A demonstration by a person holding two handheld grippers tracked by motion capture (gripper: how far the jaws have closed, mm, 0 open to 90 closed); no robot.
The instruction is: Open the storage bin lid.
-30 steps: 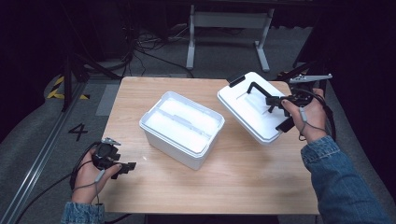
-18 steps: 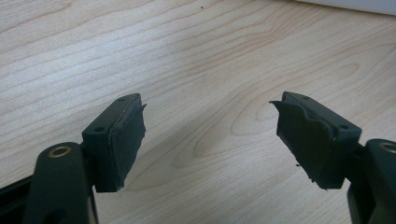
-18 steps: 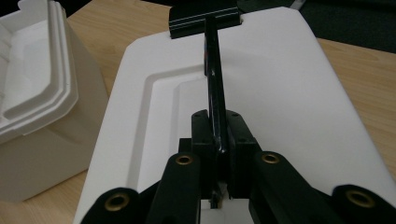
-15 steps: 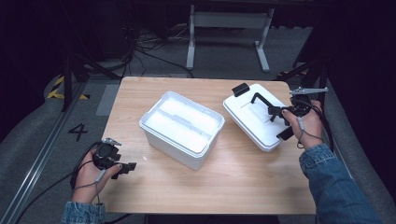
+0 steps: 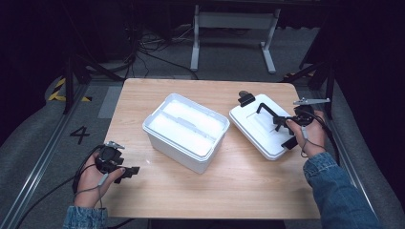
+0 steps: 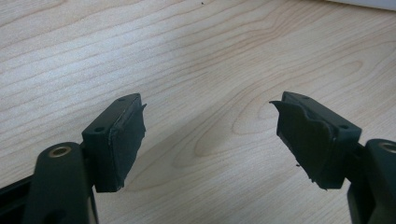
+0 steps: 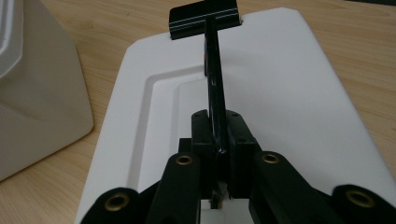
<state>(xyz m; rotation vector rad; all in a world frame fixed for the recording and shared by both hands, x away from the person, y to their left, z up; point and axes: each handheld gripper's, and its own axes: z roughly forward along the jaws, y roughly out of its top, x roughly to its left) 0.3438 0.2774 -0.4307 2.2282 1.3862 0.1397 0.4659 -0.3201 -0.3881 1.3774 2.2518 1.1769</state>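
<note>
An open white box (image 5: 186, 131) stands in the middle of the wooden table (image 5: 143, 98). To its right lies its white lid (image 5: 255, 133), low on or just above the table, with a black handle (image 5: 265, 109) across its top. My right gripper (image 5: 282, 125) is shut on that handle; in the right gripper view the jaws pinch the thin black handle bar (image 7: 214, 79) over the lid (image 7: 285, 93), with the box wall (image 7: 32, 93) at the left. My left gripper (image 5: 130, 172) rests near the front left table edge, open, with nothing between its fingers (image 6: 116, 140) but bare wood.
A black latch (image 5: 246, 99) sits at the lid's far end. Bare tabletop (image 5: 224, 186) stretches in front of the box. Beyond the table are a dark floor, cables and a metal stand (image 5: 231, 21). A floor mark "4" (image 5: 79, 134) lies at the left.
My right hand has lowered the lid from a tilted, raised position down toward the table beside the box. The left hand has stayed put.
</note>
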